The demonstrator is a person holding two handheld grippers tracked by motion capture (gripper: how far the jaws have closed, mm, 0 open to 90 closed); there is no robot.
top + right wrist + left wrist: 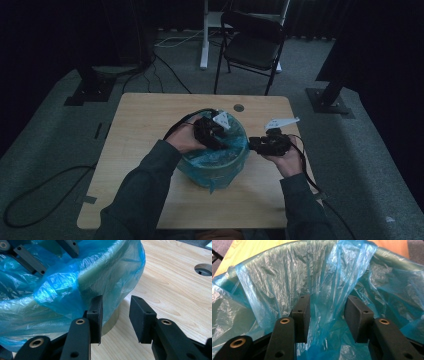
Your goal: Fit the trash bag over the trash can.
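A round bin (216,167) lined with a blue plastic bag (235,145) stands mid-table. My left gripper (212,131) reaches into the bin from above. In the left gripper view it (328,305) is open, and a loose fold of the bag (322,287) hangs between its jaws, brushing the left one. My right gripper (257,145) sits at the bin's right side. In the right gripper view it (116,302) is open just outside the bag-covered wall (62,292), with its left pad (96,315) close to the bag's edge. The left gripper's jaws (27,260) show over the rim.
The wooden table (145,125) has a round cable hole (238,107) behind the bin, seen also as a hole (203,269) in the right gripper view. A black folding chair (252,45) stands beyond the far edge. Cables trail off both grippers.
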